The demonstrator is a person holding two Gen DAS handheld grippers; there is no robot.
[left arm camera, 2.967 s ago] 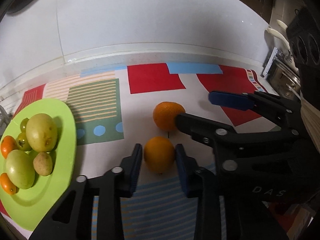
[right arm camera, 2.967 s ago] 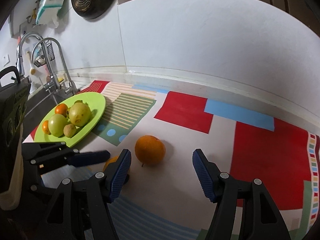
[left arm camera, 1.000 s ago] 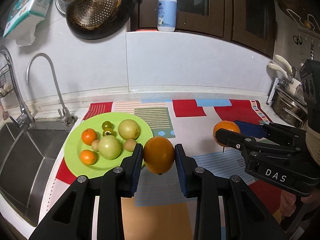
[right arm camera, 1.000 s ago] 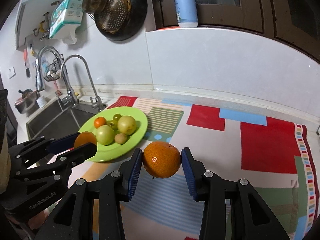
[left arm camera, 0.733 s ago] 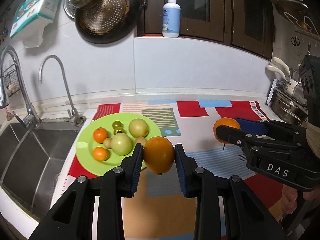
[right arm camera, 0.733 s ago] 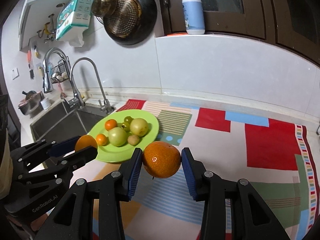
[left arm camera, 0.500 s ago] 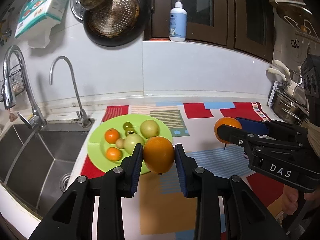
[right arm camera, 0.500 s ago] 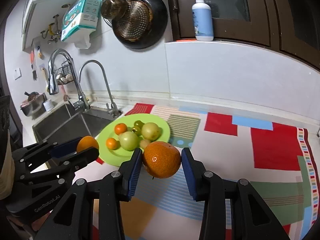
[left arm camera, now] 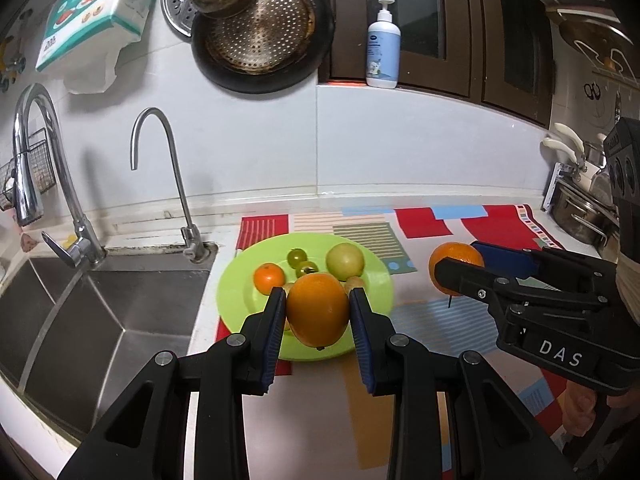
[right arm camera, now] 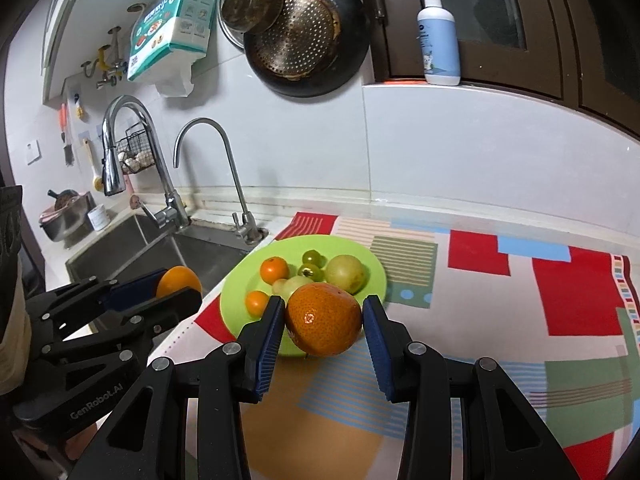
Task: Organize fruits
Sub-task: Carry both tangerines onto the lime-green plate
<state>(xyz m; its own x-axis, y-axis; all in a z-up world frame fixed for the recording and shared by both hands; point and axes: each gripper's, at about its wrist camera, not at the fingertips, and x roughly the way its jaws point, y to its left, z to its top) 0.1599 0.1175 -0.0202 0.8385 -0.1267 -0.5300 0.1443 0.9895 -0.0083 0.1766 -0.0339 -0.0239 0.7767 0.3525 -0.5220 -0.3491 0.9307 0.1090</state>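
Note:
My left gripper [left arm camera: 318,322] is shut on a smooth orange [left arm camera: 318,308] and holds it in the air in front of the green plate [left arm camera: 236,284]. My right gripper [right arm camera: 323,330] is shut on a rougher orange [right arm camera: 323,318], also in the air in front of the plate [right arm camera: 372,268]. The plate sits on the patterned mat beside the sink and holds small oranges, green tomatoes and pale green fruits. Each gripper shows in the other's view: the right one [left arm camera: 460,266] at the right, the left one [right arm camera: 176,286] at the left.
A steel sink [left arm camera: 80,312] with two taps [left arm camera: 160,184] lies left of the plate. The patterned mat [right arm camera: 500,300] covers the counter to the right. Pans hang on the wall above. A pot [left arm camera: 580,216] stands at the far right.
Both grippers have lifted their oranges off the mat and pulled back and up. The plate has come to lie behind both oranges, and the sink has come into view.

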